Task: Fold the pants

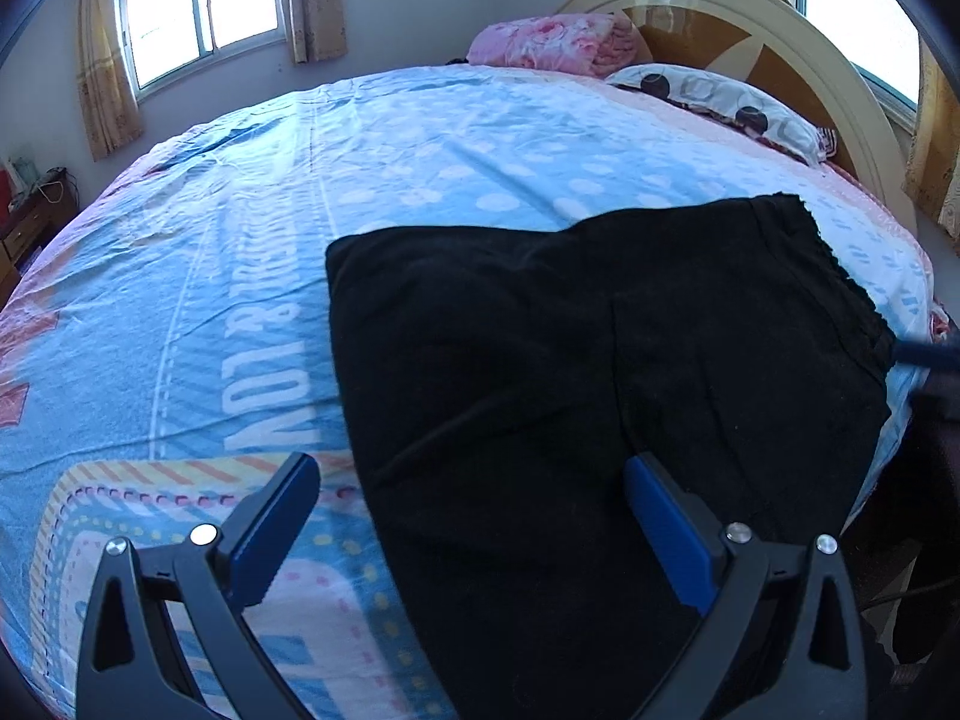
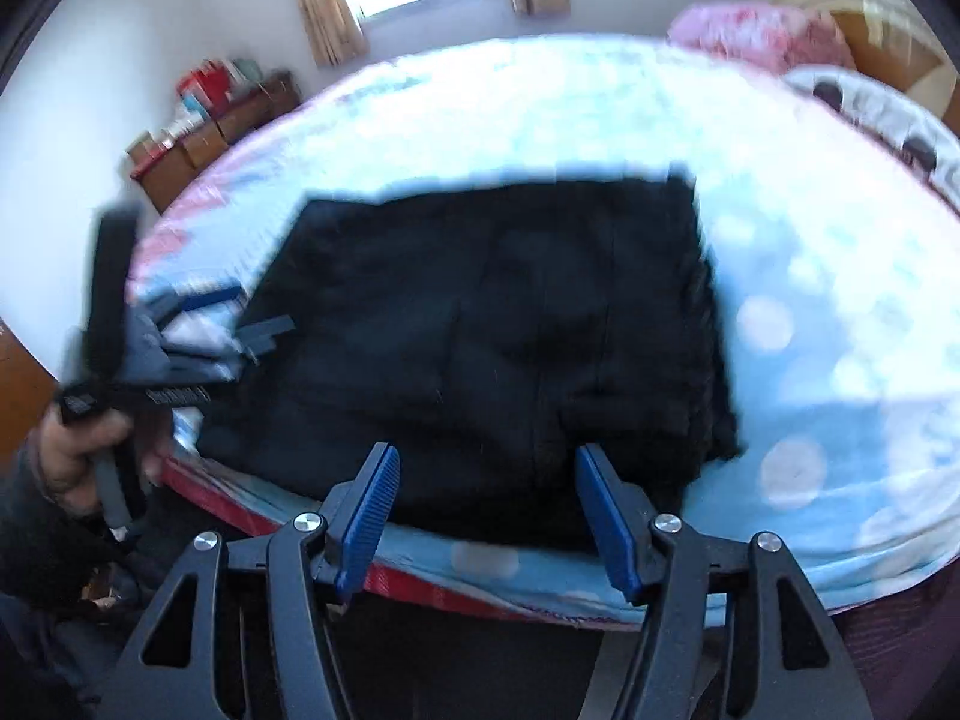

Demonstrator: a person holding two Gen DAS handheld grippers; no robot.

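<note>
Black pants lie folded into a rough rectangle on the blue patterned bedsheet, near the bed's front right edge. My left gripper is open and empty, hovering over the pants' near left edge. In the right wrist view the pants lie flat ahead, blurred by motion. My right gripper is open and empty, just above the pants' near edge at the bed's side. The left gripper also shows in that view, held in a hand at the left, open beside the pants.
A pink blanket and a spotted pillow lie at the headboard. A wooden cabinet with clutter stands by the far wall. Windows with curtains are behind the bed.
</note>
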